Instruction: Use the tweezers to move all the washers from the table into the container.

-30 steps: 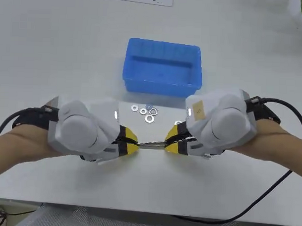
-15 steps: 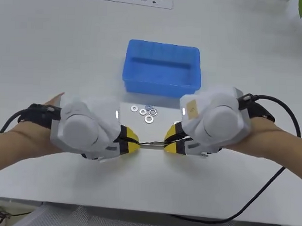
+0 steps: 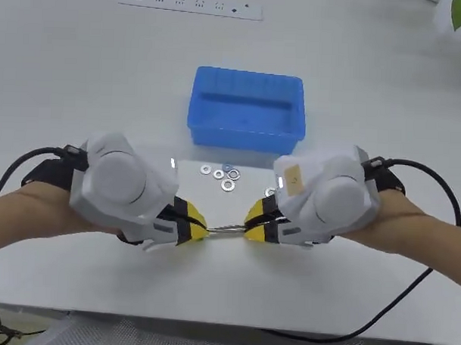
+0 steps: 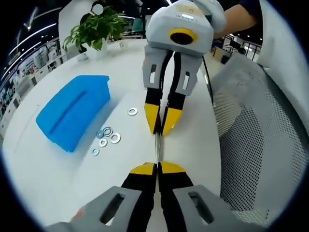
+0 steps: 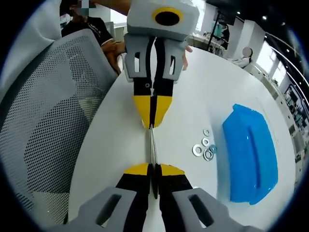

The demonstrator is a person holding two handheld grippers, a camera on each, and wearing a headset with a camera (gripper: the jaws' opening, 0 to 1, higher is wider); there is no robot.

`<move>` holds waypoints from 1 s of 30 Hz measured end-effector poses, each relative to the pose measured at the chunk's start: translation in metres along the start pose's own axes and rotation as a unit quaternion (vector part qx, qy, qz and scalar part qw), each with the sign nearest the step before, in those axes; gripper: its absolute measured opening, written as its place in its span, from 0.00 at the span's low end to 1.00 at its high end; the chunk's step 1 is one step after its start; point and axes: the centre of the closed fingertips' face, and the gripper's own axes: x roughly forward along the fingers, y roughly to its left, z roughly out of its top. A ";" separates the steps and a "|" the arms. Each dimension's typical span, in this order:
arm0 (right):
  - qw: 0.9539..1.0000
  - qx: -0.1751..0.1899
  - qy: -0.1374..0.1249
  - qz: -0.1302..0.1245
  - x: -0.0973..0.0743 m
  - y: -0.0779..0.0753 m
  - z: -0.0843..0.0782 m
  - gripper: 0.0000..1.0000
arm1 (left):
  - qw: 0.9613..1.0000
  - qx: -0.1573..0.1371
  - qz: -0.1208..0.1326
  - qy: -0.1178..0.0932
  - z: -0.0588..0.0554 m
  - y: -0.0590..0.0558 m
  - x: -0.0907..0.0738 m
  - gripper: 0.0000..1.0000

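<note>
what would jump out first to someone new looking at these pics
The left gripper and right gripper, white with yellow-tipped jaws, meet nose to nose, both shut on thin metal tweezers between them. Just beyond, small metal washers lie on the white table before a blue plastic container.

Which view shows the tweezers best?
Right gripper view: the tweezers run lengthwise, sharp against the white table, between the shut tongs of the right gripper and the left gripper. The left gripper view shows nearly the same from the other end. The head view shows a short sliver between the grippers.
</note>
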 end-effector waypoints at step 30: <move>0.988 0.046 -0.145 -0.035 -0.019 -0.004 0.025 0.06 | 0.998 0.052 -0.016 -0.040 0.062 -0.005 -0.044 0.04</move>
